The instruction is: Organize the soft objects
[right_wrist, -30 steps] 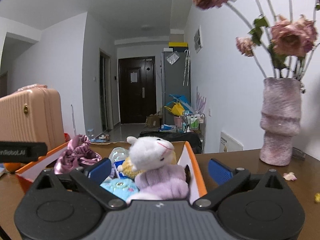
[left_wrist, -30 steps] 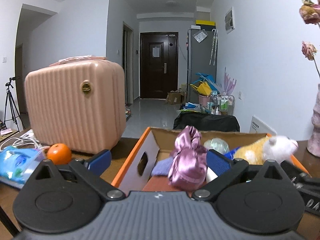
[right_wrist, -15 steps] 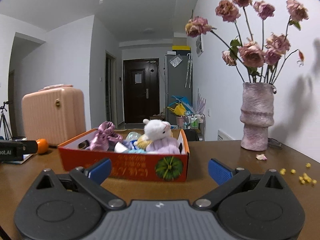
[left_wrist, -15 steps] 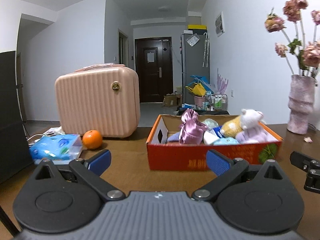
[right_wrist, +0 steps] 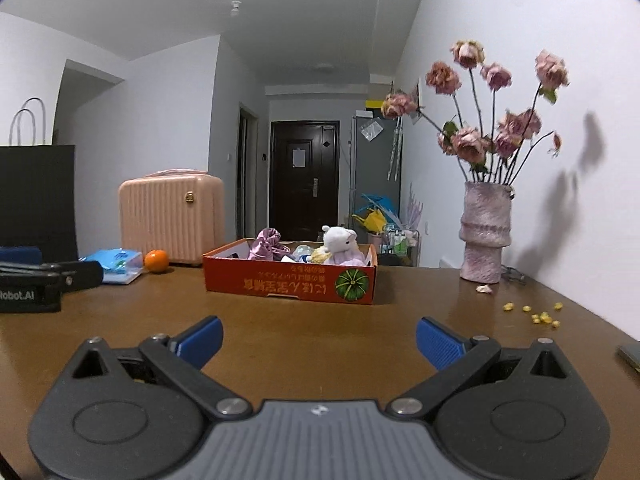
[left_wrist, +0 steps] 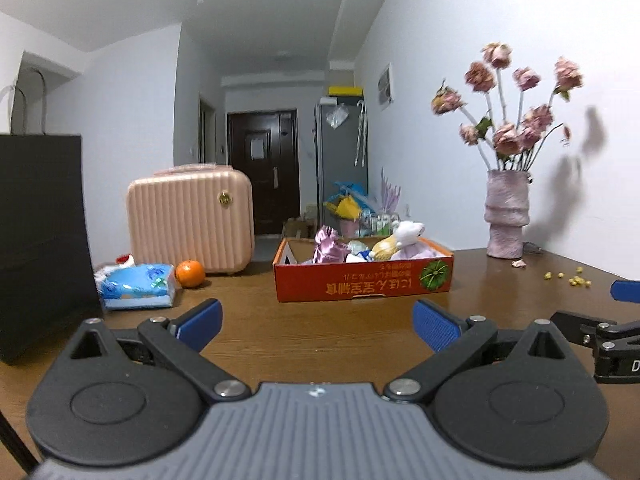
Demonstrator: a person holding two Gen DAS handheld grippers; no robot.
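Both hand-held grippers, left [left_wrist: 316,320] and right [right_wrist: 319,336], spread wide and empty above the brown worktop [right_wrist: 304,320], well short of the box [right_wrist: 290,278]. Soft things piled inside that orange box: white plush toy [right_wrist: 339,238], shiny pink pouch [right_wrist: 267,244]. Vase [right_wrist: 484,232] off right, pink case [left_wrist: 190,218] and orange [left_wrist: 190,274] off left.

Dim, even indoor light; fisheye bends edges; flowers [right_wrist: 492,120] cast wall shadows.
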